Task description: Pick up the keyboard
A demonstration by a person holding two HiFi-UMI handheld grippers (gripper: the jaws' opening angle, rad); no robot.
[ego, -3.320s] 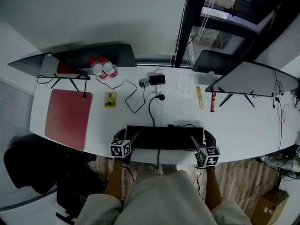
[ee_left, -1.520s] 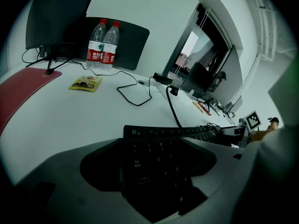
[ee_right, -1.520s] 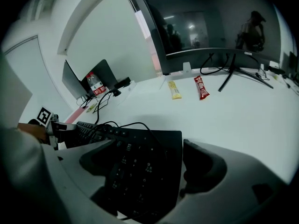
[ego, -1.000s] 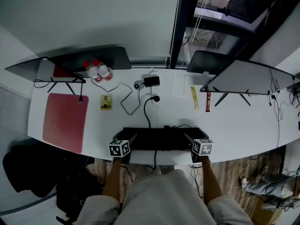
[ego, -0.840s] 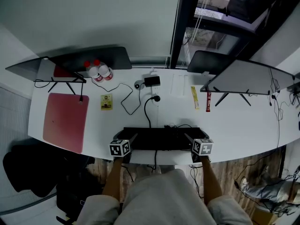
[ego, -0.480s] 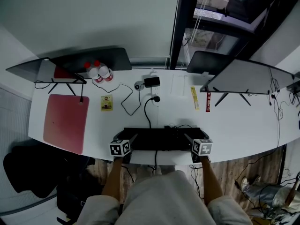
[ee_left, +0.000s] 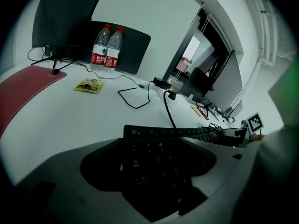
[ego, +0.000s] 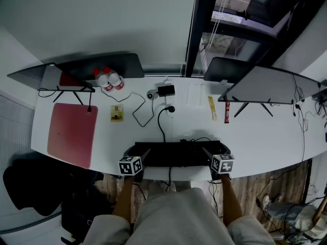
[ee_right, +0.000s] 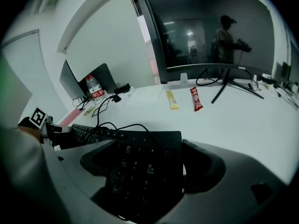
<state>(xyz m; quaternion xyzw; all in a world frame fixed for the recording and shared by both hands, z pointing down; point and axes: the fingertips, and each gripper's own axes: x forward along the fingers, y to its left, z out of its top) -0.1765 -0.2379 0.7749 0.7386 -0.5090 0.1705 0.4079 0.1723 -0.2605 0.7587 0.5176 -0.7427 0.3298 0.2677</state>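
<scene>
Lower centre of the head view: the left gripper [ego: 137, 152] and right gripper [ego: 216, 150] each clamp one end of the black keyboard [ego: 176, 154] at the white desk's [ego: 265, 137] edge.

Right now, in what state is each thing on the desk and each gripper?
keyboard: held at both ends
left gripper: shut on its left end
right gripper: shut on its right end
water bottles: upright, capped
monitor: screen dark
snack bars: lying flat

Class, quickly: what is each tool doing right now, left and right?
Left tool: closed on the keyboard, at its left end.
Right tool: closed on the keyboard, at its right end.
</scene>
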